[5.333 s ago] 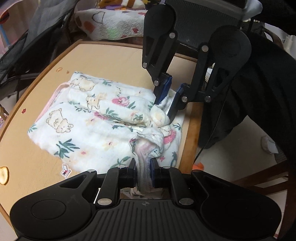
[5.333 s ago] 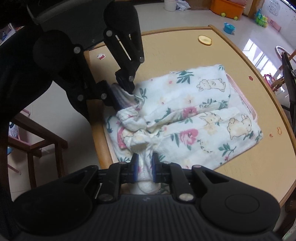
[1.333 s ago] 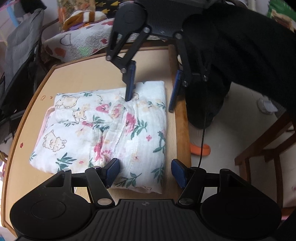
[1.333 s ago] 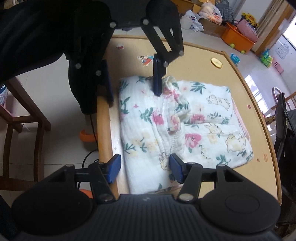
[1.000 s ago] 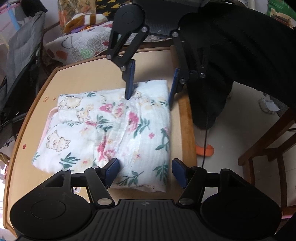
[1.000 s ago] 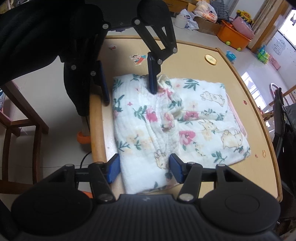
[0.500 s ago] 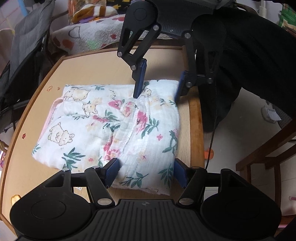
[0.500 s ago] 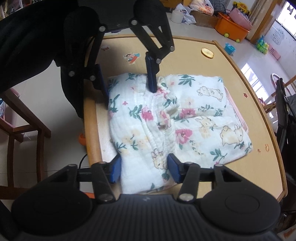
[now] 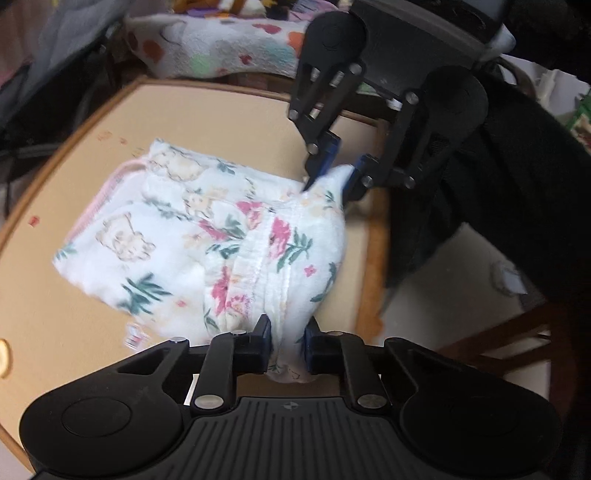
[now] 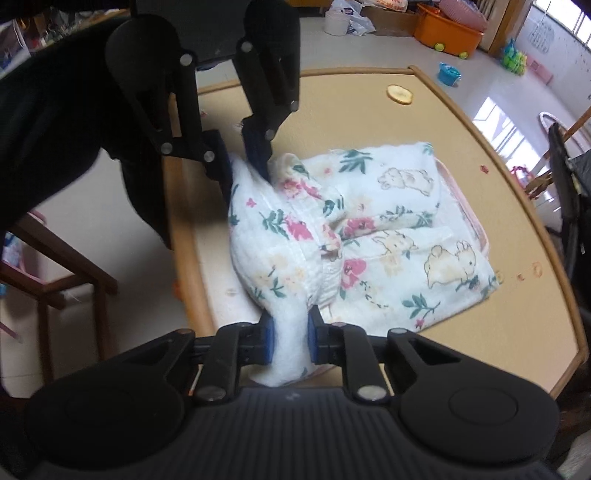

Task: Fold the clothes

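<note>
A white floral garment [image 9: 184,236] with bear prints lies folded on the tan table [image 9: 221,122]. Its edge nearest the table's side is bunched into a raised ridge. My left gripper [image 9: 287,343] has its jaws closing on one end of that ridge, and the cloth is pinched between the blue pads. My right gripper [image 10: 290,338] is closing the same way on the other end of the garment [image 10: 388,236]. Each gripper shows in the other's view, the right gripper [image 9: 334,173] and the left gripper [image 10: 242,162], both nipping cloth. The table [image 10: 351,110] lies beneath.
A person's dark sleeve [image 9: 517,184] hangs beside the table edge. A wooden chair [image 10: 55,273] stands on the floor next to the table. A patterned blanket [image 9: 221,40] lies beyond the far rim. A round yellow sticker [image 10: 399,94] marks the tabletop. An orange bin [image 10: 450,29] sits far off.
Both grippers went from standing open astride the garment's edge to pinched on it. The edge has bunched up into a ridge between them, and both wrists have rolled.
</note>
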`<state>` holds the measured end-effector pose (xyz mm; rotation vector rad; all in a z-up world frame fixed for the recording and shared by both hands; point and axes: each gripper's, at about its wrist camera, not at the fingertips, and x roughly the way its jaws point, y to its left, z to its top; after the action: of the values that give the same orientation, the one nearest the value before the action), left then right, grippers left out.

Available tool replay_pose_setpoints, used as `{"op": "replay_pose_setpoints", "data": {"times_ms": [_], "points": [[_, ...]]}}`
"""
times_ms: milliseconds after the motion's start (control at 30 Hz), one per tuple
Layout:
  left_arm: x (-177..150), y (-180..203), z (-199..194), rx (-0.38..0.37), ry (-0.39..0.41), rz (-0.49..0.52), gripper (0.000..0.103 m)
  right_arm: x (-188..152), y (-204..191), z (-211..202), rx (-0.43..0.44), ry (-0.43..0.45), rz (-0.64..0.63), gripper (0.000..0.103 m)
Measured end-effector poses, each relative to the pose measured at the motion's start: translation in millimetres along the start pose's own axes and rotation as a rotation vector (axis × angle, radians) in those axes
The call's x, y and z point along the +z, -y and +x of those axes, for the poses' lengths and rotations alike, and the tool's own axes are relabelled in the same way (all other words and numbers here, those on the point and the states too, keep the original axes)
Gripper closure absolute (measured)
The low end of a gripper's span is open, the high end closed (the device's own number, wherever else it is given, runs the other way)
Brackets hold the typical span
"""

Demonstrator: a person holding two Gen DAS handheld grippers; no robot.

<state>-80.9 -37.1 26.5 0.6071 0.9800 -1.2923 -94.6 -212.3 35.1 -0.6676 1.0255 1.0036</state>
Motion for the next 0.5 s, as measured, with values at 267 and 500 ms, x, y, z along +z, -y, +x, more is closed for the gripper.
{"op": "replay_pose_setpoints", "data": {"times_ms": [267, 500], "points": [[-9, 30, -2, -0.091, -0.031, 0.022, 0.086, -4, -15, -14, 0.139, -0.01, 0.057, 0.086], [-6, 28, -10, -0.104, -0.027, 0.027, 0.086, -2, -5, -18, 0.213, -0.019, 0.136, 0.089]]}}
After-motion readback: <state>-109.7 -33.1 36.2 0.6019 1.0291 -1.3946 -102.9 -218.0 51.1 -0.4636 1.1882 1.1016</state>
